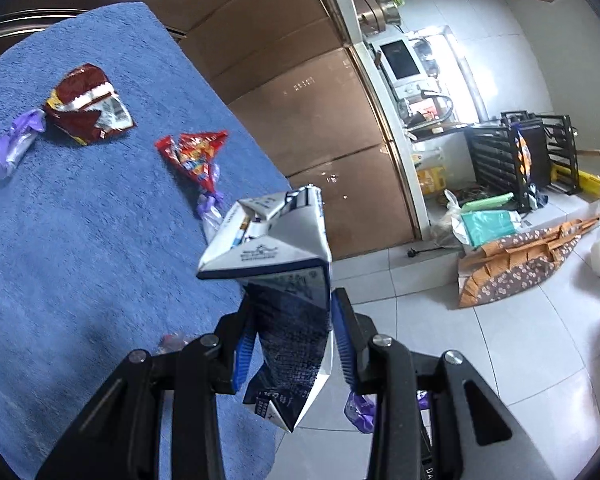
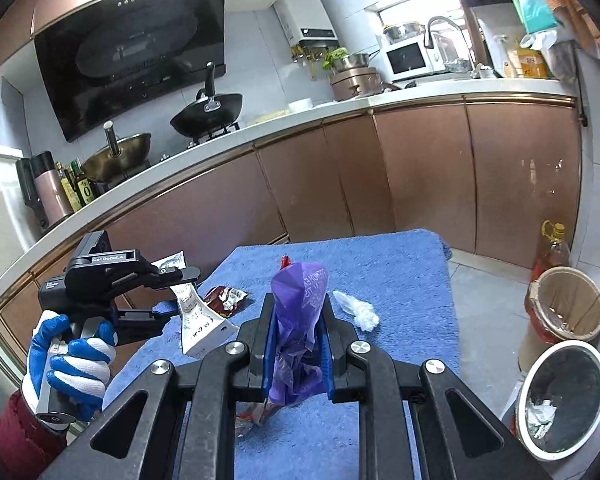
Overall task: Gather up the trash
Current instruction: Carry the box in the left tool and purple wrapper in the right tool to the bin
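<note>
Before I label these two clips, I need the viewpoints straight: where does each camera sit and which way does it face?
Left wrist: on the left gripper, facing table edge and floor; its fingers clamp a crushed carton.
Right wrist: on the right gripper, facing the counter, holding a purple bag; a gloved hand shows.
Shared: blue towel, carton.

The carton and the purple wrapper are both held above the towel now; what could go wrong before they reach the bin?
1. The left gripper pinches the crushed carton low on its body, so it might tip or slip out.
2. The purple wrapper is soft plastic in the right gripper; it may slide free.
3. The bin stands on the floor beside a basket, so a drop could miss.
</note>
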